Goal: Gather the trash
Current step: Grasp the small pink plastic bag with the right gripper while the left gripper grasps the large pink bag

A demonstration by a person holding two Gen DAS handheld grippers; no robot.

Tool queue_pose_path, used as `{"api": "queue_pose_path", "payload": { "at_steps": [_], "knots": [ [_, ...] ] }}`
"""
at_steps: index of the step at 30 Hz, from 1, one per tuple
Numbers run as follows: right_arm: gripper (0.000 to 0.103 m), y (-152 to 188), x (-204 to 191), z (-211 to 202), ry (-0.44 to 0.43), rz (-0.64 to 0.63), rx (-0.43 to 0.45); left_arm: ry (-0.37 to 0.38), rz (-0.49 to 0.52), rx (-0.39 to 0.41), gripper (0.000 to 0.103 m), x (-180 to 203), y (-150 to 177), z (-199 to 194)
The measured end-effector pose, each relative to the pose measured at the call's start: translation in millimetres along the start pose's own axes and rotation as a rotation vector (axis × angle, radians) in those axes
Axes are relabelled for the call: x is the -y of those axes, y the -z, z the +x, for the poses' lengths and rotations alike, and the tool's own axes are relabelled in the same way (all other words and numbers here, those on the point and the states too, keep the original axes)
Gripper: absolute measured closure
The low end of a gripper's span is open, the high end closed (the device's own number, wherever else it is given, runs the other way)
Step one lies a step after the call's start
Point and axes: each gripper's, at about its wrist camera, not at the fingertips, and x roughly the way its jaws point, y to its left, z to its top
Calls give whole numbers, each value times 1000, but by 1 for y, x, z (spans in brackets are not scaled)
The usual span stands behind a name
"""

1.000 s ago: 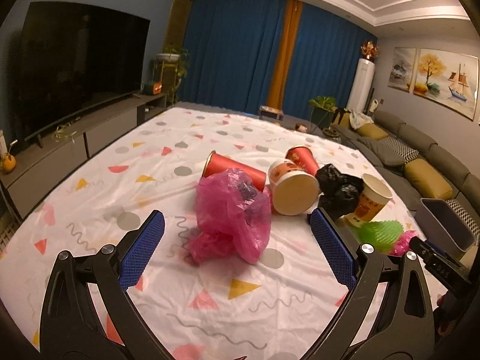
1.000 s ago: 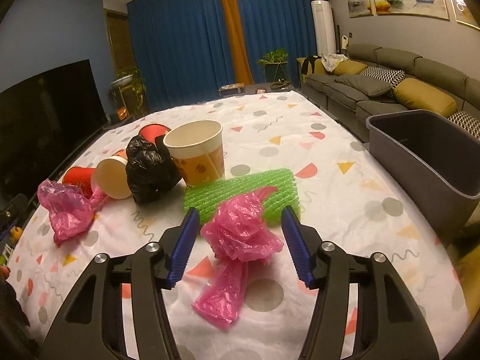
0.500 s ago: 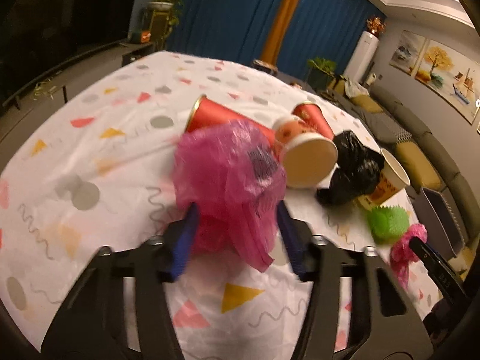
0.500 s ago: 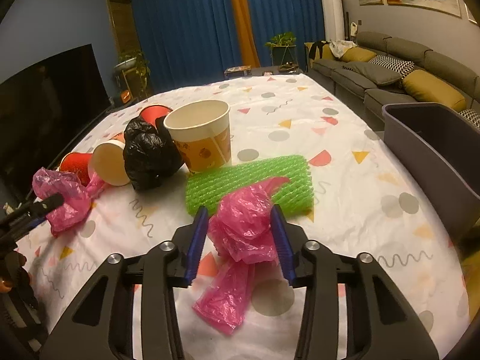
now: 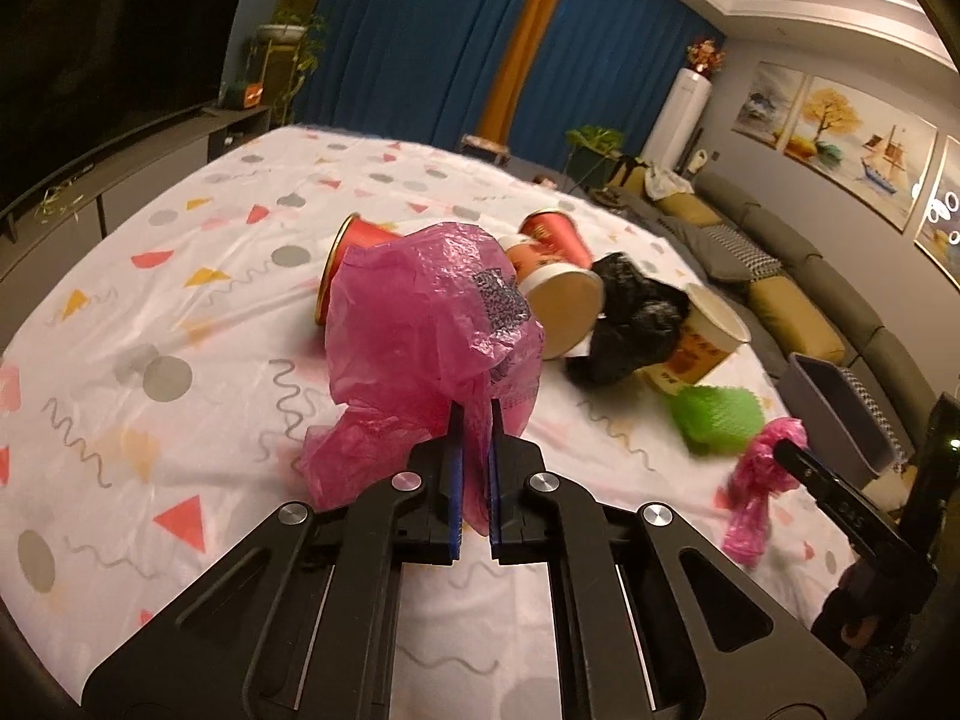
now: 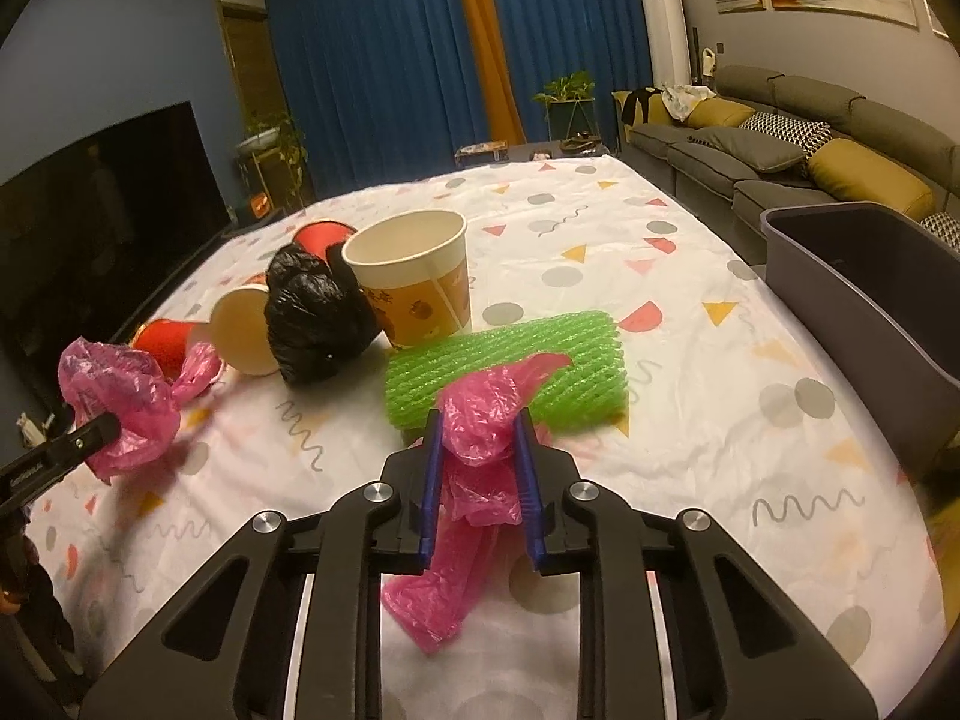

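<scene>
Pinching a crumpled pink bag (image 5: 420,312), the left gripper (image 5: 472,420) has just closed, its blue pads pressed almost together on the thin plastic near the white patterned cloth (image 5: 180,312). A dark printed patch on that bag is too crumpled to read. The right gripper (image 6: 477,426) has also been closing, its pads now squeezing a second pink bag (image 6: 480,420) whose long tail trails toward the near edge. Just beyond lies a green foam net (image 6: 510,360), long axis running left to right. A tan paper tub (image 6: 414,282) stands upright with orange print, unreadable; a black bag (image 6: 318,318) touches its left side. Only the left view shows the red cups' (image 5: 555,237) gold lettering, illegible. Only the right view shows inside the grey bin (image 6: 864,276) at the far right, beside the cloth.
</scene>
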Motion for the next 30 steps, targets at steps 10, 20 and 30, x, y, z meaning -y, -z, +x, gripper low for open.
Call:
{"api": "queue_pose_path", "payload": {
  "at_steps": [10,20,30],
  "knots": [
    [80,0,3,-42,-27,14,92,35,11,46,98,8,5,-30],
    [80,0,4,-72,-43,16,155,63,46,71,98,28,8,-48],
    [80,0,15,-90,-43,33,192,92,92,73,98,51,11,-49]
  ]
}}
